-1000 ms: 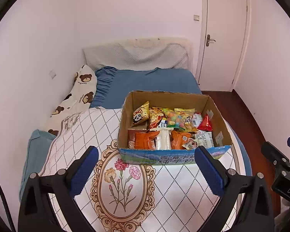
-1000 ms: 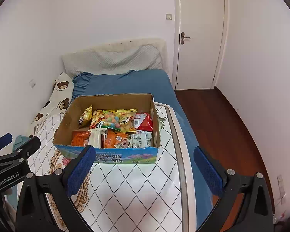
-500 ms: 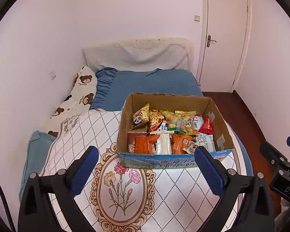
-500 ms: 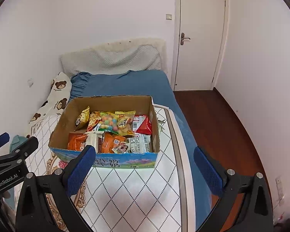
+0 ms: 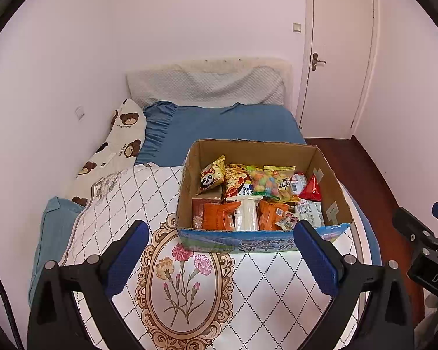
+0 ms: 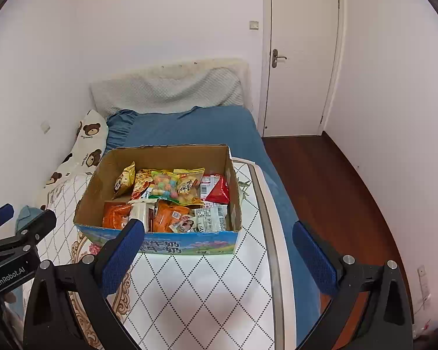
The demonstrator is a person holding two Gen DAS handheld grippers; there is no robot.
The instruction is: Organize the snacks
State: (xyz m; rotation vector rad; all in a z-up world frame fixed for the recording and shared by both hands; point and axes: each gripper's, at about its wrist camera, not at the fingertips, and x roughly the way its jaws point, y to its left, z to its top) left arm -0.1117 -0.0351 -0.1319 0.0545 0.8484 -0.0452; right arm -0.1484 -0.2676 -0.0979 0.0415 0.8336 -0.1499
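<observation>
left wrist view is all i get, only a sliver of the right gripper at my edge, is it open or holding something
Observer: The right gripper is open, fingers spread wide with nothing between them.
Operator: where is it relative to the box
Observer: Short of it. In the right wrist view the cardboard box lies ahead and left of centre, while the right finger hangs over the blue sheet at the bed's edge.
Operator: anything down on that side
Observer: Low on the wall, what looks like a white wall plate sits just above the wood floor.
</observation>
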